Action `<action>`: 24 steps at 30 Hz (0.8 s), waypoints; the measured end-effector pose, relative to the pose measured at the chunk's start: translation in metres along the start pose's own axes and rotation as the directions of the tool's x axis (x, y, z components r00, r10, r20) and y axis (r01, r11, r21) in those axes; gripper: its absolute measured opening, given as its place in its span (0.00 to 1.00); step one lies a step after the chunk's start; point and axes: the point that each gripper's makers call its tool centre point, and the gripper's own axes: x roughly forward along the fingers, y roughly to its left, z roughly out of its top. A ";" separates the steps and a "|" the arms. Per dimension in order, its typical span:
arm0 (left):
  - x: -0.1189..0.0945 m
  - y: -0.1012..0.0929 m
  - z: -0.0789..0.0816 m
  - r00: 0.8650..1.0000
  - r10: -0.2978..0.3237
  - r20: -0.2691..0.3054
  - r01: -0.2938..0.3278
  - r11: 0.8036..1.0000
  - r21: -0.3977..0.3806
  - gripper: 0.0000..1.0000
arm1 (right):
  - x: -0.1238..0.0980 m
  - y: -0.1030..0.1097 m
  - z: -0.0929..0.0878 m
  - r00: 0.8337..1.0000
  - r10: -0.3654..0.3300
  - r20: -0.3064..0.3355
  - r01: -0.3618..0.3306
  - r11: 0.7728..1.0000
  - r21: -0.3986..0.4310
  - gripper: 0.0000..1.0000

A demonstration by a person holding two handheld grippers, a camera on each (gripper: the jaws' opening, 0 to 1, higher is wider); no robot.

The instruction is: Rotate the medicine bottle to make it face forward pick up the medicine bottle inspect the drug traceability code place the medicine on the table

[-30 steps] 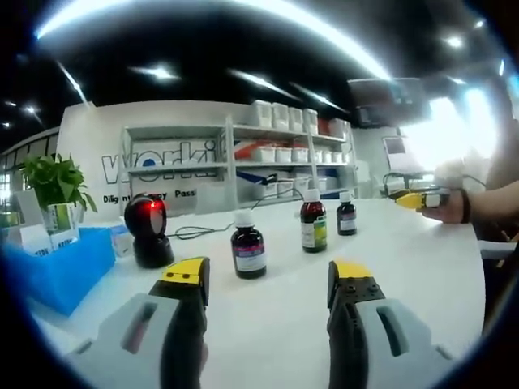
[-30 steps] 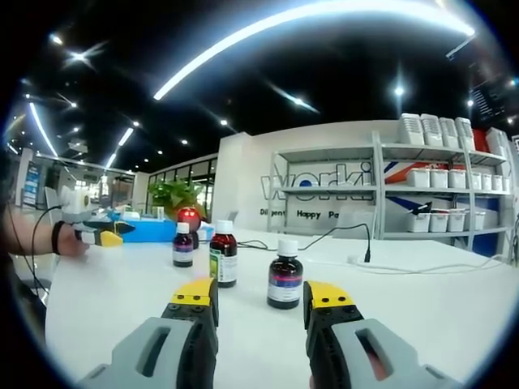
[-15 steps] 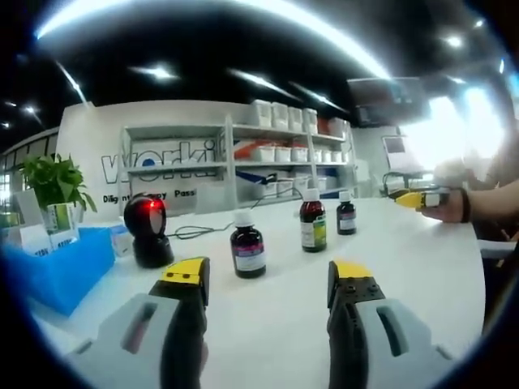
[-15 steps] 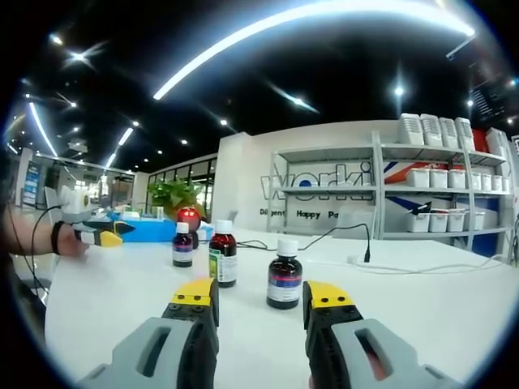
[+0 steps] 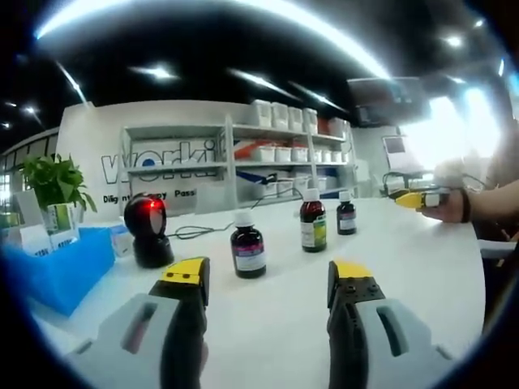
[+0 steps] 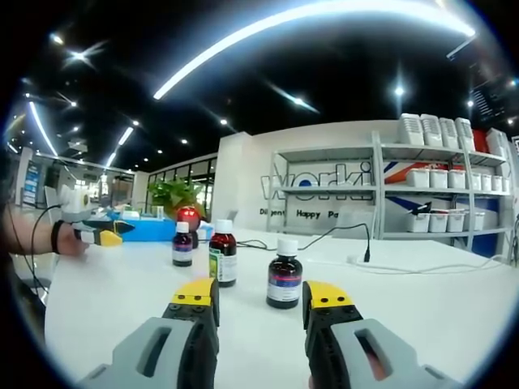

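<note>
We hold both grippers wide and empty — left gripper (image 5: 263, 275), right gripper (image 6: 259, 296) — aimed at three upright bottles (image 6: 284, 273) on the desk (image 5: 422, 251) (scanner (image 5: 149, 229) beside), nothing grasped yet.

Left gripper (image 5: 268, 275): two black jaws with yellow tips, set in light grey moulded housings, each with an elongated slot; the left slot shows a reddish interior. Right gripper (image 6: 258, 298): same build, black jaws, yellow tips marked with small dark dots, grey slotted housings. The person's hand (image 6: 71, 241) wears a dark wristband, with a thin black cable trailing from it.
</note>
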 end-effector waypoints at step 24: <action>-0.001 -0.001 0.001 1.000 -0.001 0.002 0.001 1.000 -0.001 0.51 | 0.000 0.001 -0.002 1.000 0.004 -0.010 -0.004 1.000 0.000 0.36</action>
